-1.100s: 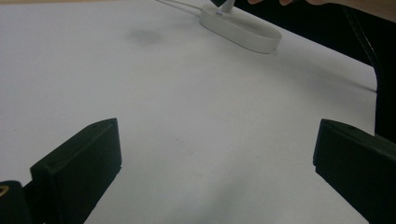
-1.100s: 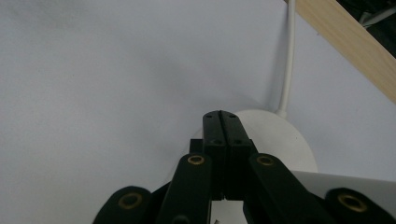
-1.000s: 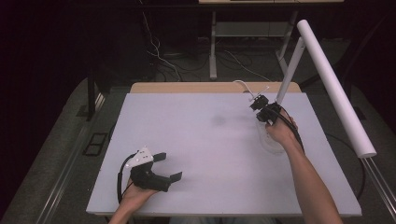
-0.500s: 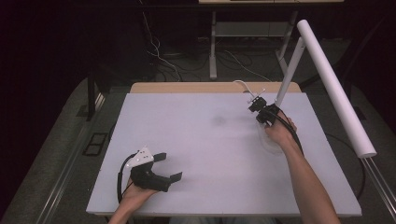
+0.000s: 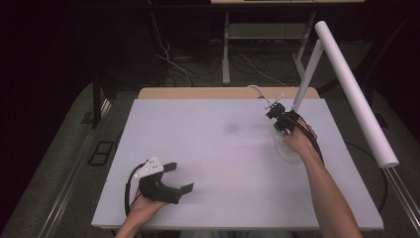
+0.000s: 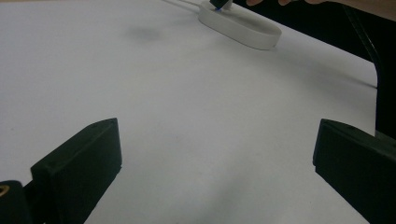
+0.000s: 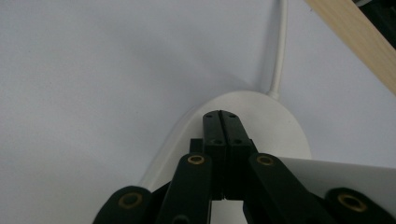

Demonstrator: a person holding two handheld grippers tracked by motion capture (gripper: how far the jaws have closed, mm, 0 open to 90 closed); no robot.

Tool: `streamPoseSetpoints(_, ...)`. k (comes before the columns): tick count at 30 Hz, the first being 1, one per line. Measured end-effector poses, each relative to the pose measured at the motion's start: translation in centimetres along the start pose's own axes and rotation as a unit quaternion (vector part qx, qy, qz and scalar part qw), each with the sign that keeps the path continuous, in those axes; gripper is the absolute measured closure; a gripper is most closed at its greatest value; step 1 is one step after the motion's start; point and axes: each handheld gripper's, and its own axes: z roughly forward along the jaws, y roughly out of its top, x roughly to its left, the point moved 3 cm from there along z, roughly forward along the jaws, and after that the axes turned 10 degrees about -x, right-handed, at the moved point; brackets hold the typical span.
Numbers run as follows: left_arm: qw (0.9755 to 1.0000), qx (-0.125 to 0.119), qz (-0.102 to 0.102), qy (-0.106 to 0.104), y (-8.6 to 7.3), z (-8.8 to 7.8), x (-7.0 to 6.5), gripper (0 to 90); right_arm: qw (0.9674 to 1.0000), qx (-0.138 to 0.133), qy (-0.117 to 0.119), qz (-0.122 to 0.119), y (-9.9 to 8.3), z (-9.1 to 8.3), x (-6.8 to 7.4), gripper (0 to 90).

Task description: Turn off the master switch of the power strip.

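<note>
White desk, wide and mostly bare, with a faint grey smudge toward the far middle. Slanting over the right edge, a long white tube on a thin white arm. At far right on the desk, a flat white oval base, with a white cord running off its far end. Right gripper above that base, jaws pressed together, empty. Left gripper near the front left, jaws spread wide, empty.
</note>
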Motion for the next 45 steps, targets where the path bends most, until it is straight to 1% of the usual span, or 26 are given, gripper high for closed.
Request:
streamPoseSetpoints(1,1.0000,0.000,0.000,0.000,0.00,0.00,0.00,0.3,1.0000,0.002,0.001,0.005,-0.03,0.04,-0.07,89.7)
streamPoseSetpoints(3,1.0000,0.001,0.002,-0.001,-0.01,0.03,-0.01,0.3,1.0000,0.004,0.004,0.007,-0.11,0.14,-0.14,89.8)
streamPoseSetpoints(5,1.0000,0.003,0.002,-0.002,-0.03,0.05,-0.11,0.3,1.0000,0.001,-0.001,0.008,-0.20,0.18,-0.15,89.8)
streamPoseSetpoints(6,1.0000,0.005,0.004,-0.004,-0.07,0.13,-0.15,0.3,1.0000,0.000,-0.007,0.003,-0.22,0.18,0.01,89.9)
streamPoseSetpoints(9,0.9999,0.008,0.005,-0.005,-0.12,0.22,-0.13,0.3,0.9999,-0.001,-0.013,0.005,-0.26,0.17,0.12,89.9)
streamPoseSetpoints(14,0.9999,0.009,0.008,-0.008,-0.17,0.31,-0.25,0.2,0.9998,-0.003,-0.012,0.015,-0.33,0.16,0.05,90.0)
streamPoseSetpoints(16,0.9999,0.010,0.007,-0.008,-0.20,0.30,-0.28,0.2,0.9997,-0.005,-0.008,0.023,-0.42,0.13,-0.09,90.0)
streamPoseSetpoints(19,0.9999,0.010,0.009,-0.008,-0.21,0.23,-0.28,0.2,0.9996,-0.008,-0.006,0.027,-0.49,0.11,-0.17,90.0)
streamPoseSetpoints(20,0.9999,0.009,0.009,-0.008,-0.22,0.20,-0.26,0.2,0.9994,-0.008,-0.008,0.033,-0.53,0.07,-0.13,90.0)
streamPoseSetpoints(22,0.9999,0.009,0.007,-0.007,-0.23,0.17,-0.26,0.2,0.9994,-0.006,-0.011,0.032,-0.51,0.07,-0.05,90.0)
streamPoseSetpoints(24,0.9999,0.009,0.008,-0.007,-0.21,0.19,-0.26,0.2,0.9994,-0.005,-0.007,0.034,-0.58,0.17,-0.08,90.0)
streamPoseSetpoints(27,0.9999,0.011,0.008,-0.008,-0.23,0.24,-0.28,0.2,0.9993,-0.006,-0.008,0.036,-0.59,0.10,-0.03,90.0)
streamPoseSetpoints(28,0.9999,0.011,0.008,-0.008,-0.23,0.24,-0.28,0.2,0.9993,-0.006,-0.008,0.036,-0.59,0.10,-0.03,90.0)
streamPoseSetpoints(29,0.9999,0.012,0.007,-0.008,-0.25,0.25,-0.27,0.2,0.9995,-0.009,-0.005,0.031,-0.62,0.04,0.05,90.0)
streamPoseSetpoints(32,0.9999,0.011,0.007,-0.007,-0.23,0.27,-0.20,0.1,0.9997,-0.010,-0.009,0.022,-0.58,0.03,0.17,90.0)
streamPoseSetpoints(35,0.9999,0.010,0.007,-0.007,-0.19,0.20,-0.19,0.1,0.9996,-0.015,-0.008,0.023,-0.68,0.01,0.12,90.0)
streamPoseSetpoints(37,0.9999,0.009,0.007,-0.006,-0.18,0.17,-0.18,0.2,0.9994,-0.026,-0.010,0.021,-0.68,-0.10,0.13,89.9)
streamPoseSetpoints(38,0.9999,0.009,0.007,-0.006,-0.18,0.18,-0.17,0.2,0.9993,-0.028,-0.006,0.023,-0.57,-0.23,0.08,89.9)
streamPoseSetpoints(43,0.9999,0.008,0.005,-0.006,-0.16,0.23,-0.13,0.2,0.9997,-0.022,-0.006,0.008,-0.47,-0.39,0.46,89.8)
streamPoseSetpoints(45,0.9999,0.009,0.005,-0.006,-0.15,0.24,-0.10,0.2,0.9995,-0.029,-0.006,0.006,-0.29,-0.58,0.67,89.8)
